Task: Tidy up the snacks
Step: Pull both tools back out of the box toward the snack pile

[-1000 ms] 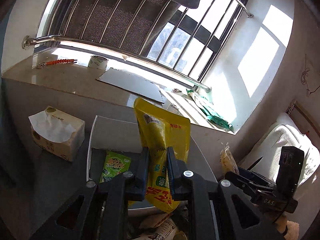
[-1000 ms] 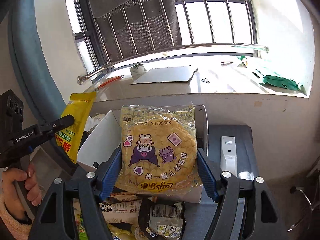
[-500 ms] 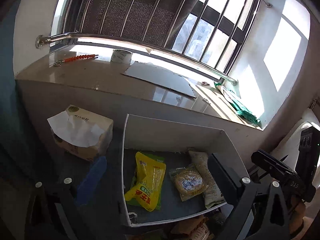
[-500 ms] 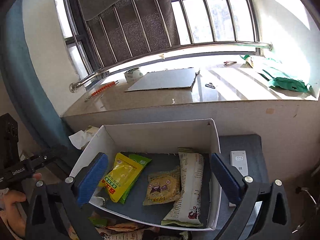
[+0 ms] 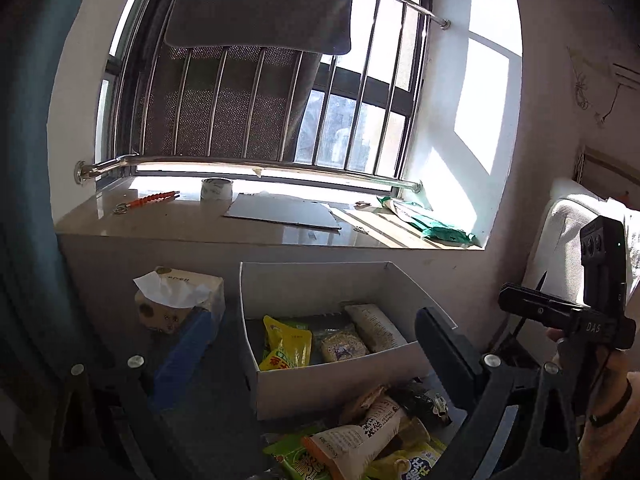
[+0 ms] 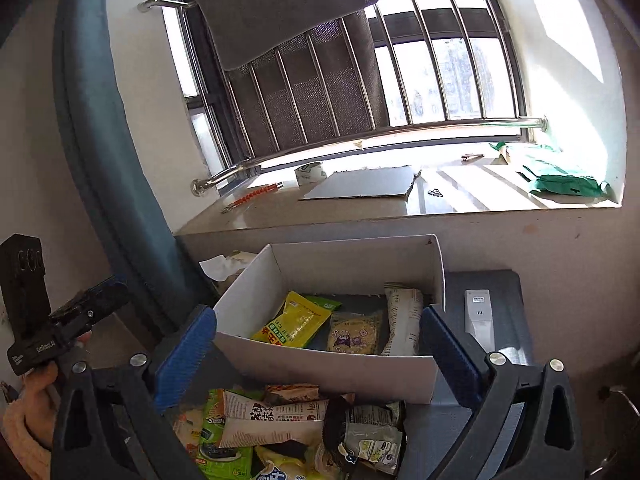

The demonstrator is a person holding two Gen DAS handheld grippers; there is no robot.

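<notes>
Left wrist view: my left gripper (image 5: 312, 344) is spread wide w/ nothing in it, blue pads (image 5: 182, 354) on one side, dark finger on the other. White box (image 5: 320, 280) sits straight ahead between the fingers, on the grey table (image 5: 208, 432). Inside the box: yellow pouch (image 5: 286, 344) on the left, small cookie pack (image 5: 344, 348) in the middle, long pale packet (image 5: 374, 328) on the right, all lying flat side by side. Loose snack pile (image 5: 360, 440) is on the near side of the box, low in frame, below the gripper tips. Tissue box (image 5: 178, 300) just left of the white box. Right gripper (image 5: 560, 312) shows at the far right edge, off to the side of the box.

Right wrist view: right gripper (image 6: 318, 336) also wide open, empty, fingers framing the box (image 6: 352, 256) front. Same three packs inside: yellow pouch (image 6: 294, 322), cookie pack (image 6: 354, 334), long packet (image 6: 404, 320); a green pack (image 6: 324, 302) peeks from under the yellow one. Snack pile (image 6: 288, 428) lies between the fingers, touching the box's front wall. White remote (image 6: 478, 312) on the table just right of the box. Left gripper (image 6: 80, 316) at far left, apart from the box; can't tell its opening from here.
</notes>
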